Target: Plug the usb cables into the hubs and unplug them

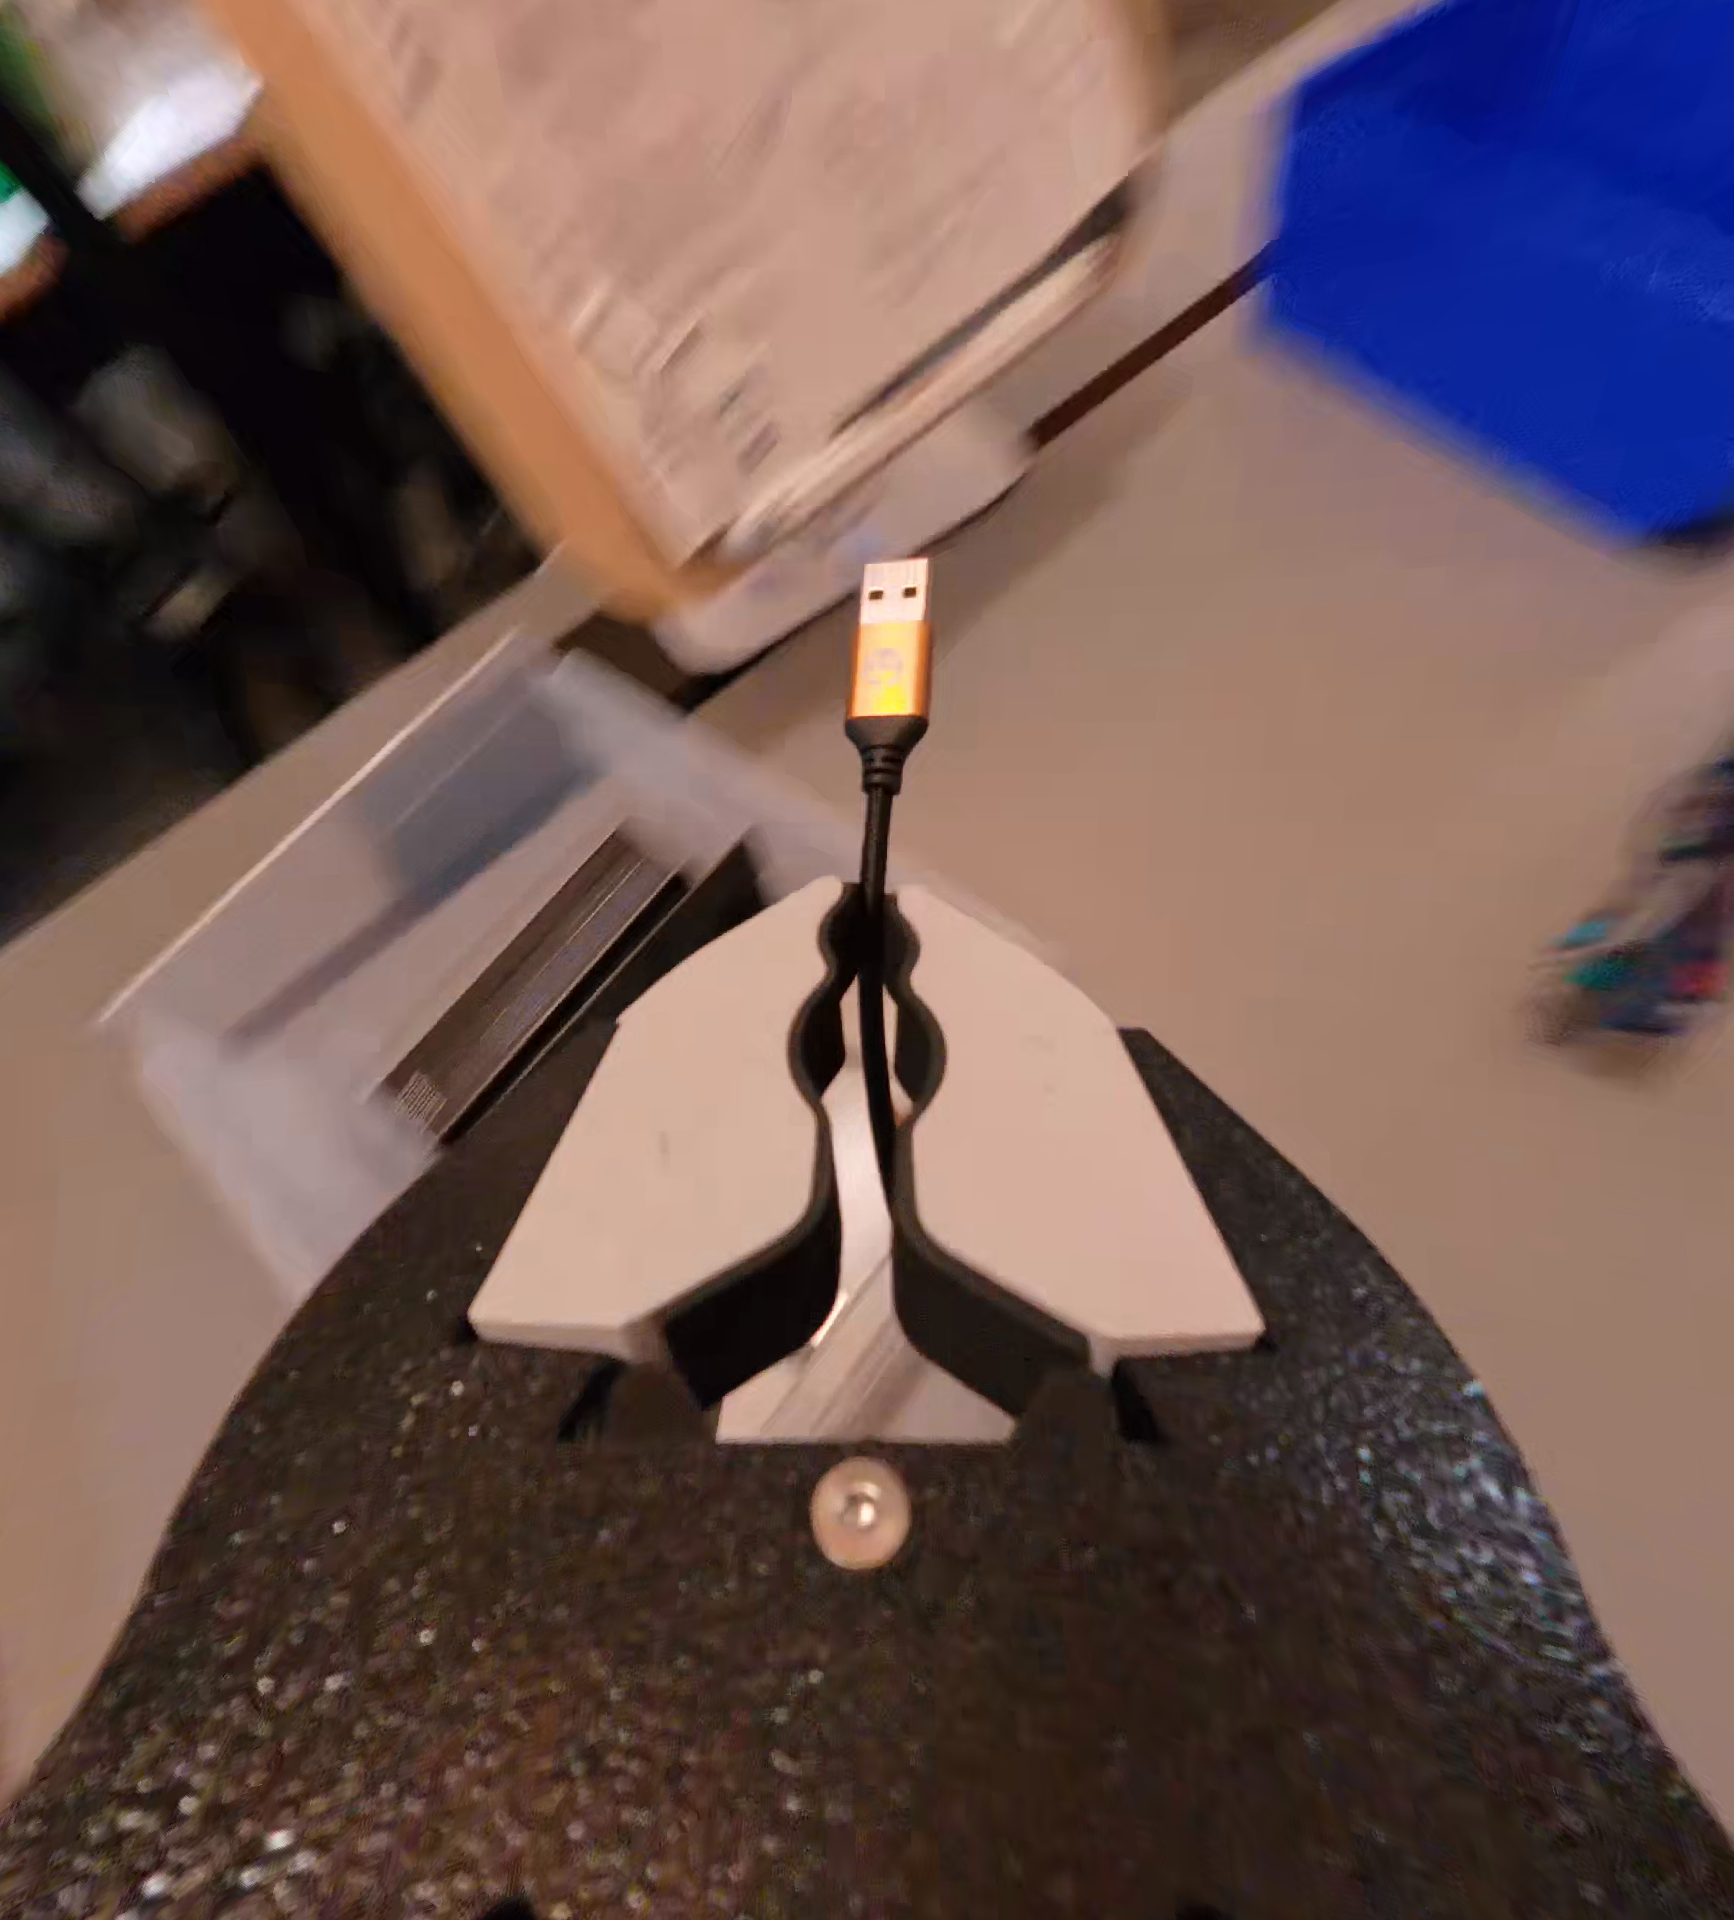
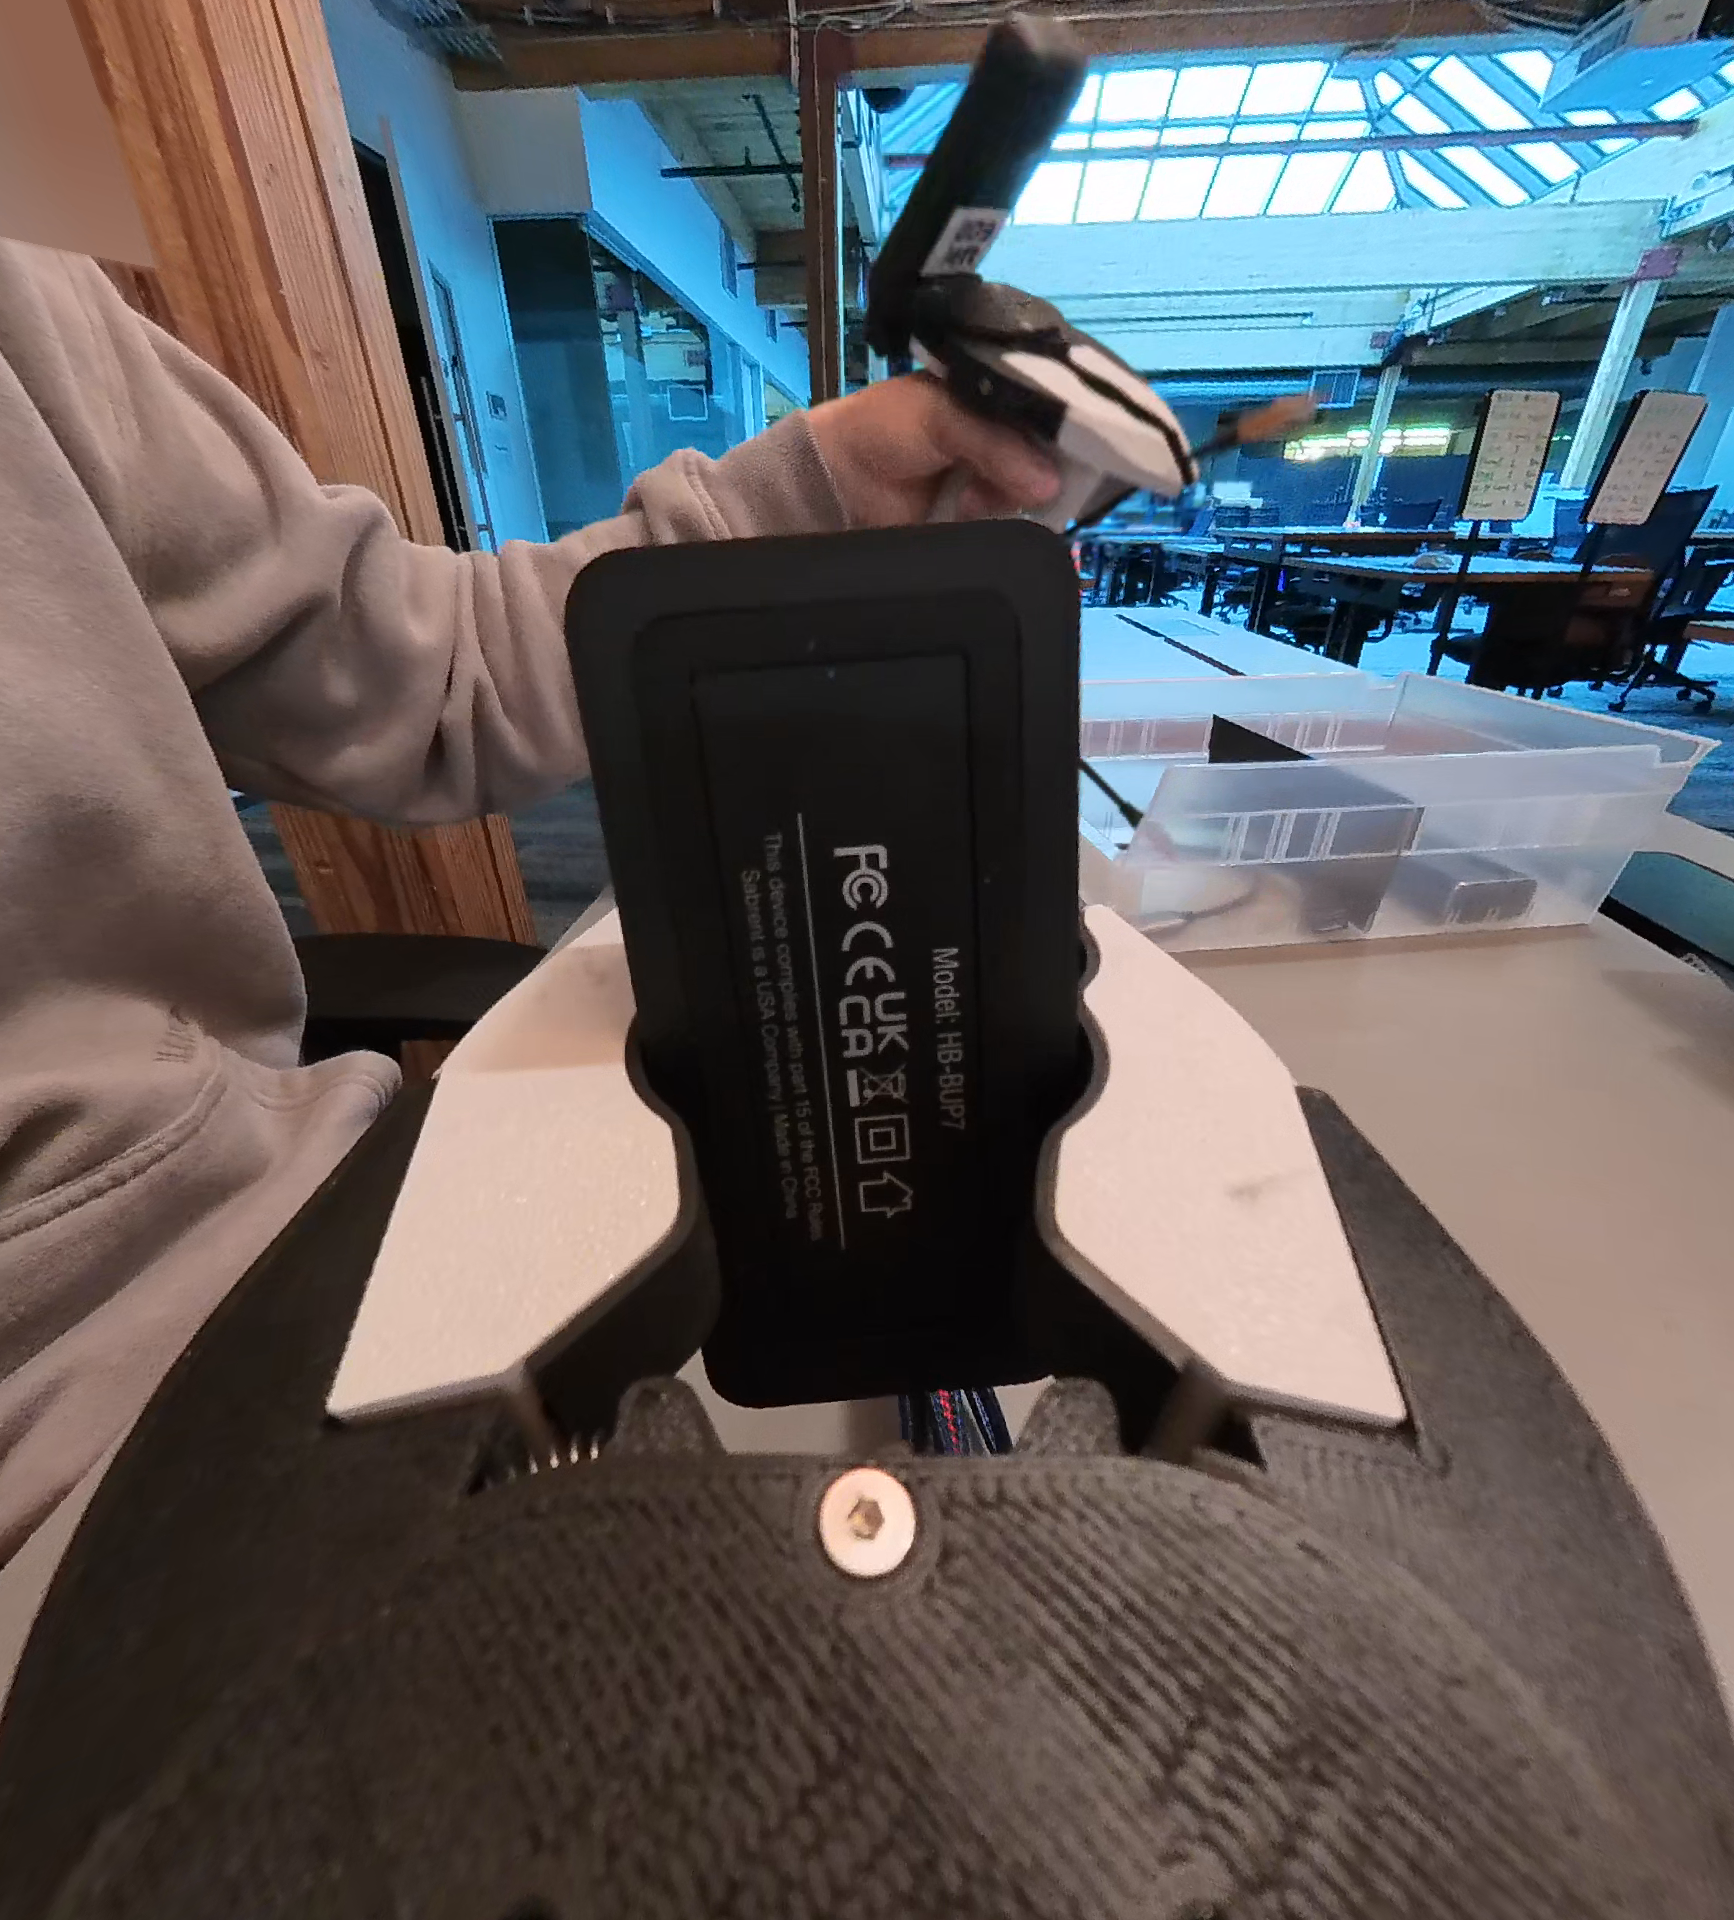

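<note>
Left wrist view: left claw (image 1: 868,914) pinches the usb cable (image 1: 875,831) behind its plug, connector at 12 o'clock, free to aim (background blurred). Right wrist view: right claw (image 2: 858,1039) clamps the hub (image 2: 832,935) upright, underside toward camera, steadying it above the counter (image 2: 1465,1091); clear bin (image 2: 1414,821) at 2 o'clock.

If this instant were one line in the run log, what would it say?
left tool: shut on USB cable, plug free in the air | right tool: shut on black USB hub, label side up | plugged: no
</note>
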A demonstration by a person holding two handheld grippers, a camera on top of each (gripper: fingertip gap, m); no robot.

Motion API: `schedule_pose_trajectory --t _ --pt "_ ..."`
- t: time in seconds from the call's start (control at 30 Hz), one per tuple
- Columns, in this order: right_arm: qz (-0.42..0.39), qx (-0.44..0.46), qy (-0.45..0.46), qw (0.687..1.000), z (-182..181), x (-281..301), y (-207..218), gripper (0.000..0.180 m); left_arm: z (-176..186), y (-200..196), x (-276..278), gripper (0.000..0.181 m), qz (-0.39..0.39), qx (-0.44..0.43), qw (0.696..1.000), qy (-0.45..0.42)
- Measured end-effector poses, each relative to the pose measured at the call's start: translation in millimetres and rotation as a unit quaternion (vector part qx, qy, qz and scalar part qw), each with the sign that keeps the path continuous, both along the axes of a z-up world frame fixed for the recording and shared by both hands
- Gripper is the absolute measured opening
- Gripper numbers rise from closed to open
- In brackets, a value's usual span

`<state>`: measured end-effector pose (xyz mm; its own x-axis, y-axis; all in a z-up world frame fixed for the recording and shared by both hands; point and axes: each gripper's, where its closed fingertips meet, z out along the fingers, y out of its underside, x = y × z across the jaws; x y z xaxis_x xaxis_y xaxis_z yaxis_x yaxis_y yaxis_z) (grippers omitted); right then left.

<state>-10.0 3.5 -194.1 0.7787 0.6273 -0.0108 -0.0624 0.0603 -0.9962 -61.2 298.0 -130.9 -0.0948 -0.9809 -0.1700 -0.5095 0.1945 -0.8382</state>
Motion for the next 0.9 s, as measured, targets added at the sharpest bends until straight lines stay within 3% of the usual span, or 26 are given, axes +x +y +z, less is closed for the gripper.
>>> schedule_pose_trajectory --t 0.03,0.13,0.33,0.57,0.9 --pt "0.002 0.000 0.000 1.000 0 -1 0 0.072 12 -19 2 0.004 -0.054 -0.026 0.997 -0.042" --pt "0.004 0.001 0.001 1.000 0 -2 0 0.072 33 -58 -3 0.004 -0.160 -0.075 0.977 -0.123" --pt "0.002 0.007 0.017 1.000 3 3 -1 0.072 62 -106 -14 0.003 -0.261 -0.131 0.937 -0.193" --pt "0.010 0.016 0.025 0.999 7 4 -6 0.072 32 -146 -4 0.004 -0.299 -0.112 0.941 -0.114" --pt "0.031 0.020 0.055 0.998 6 3 -6 0.072 -57 -217 18 0.004 -0.276 0.037 0.956 0.087"
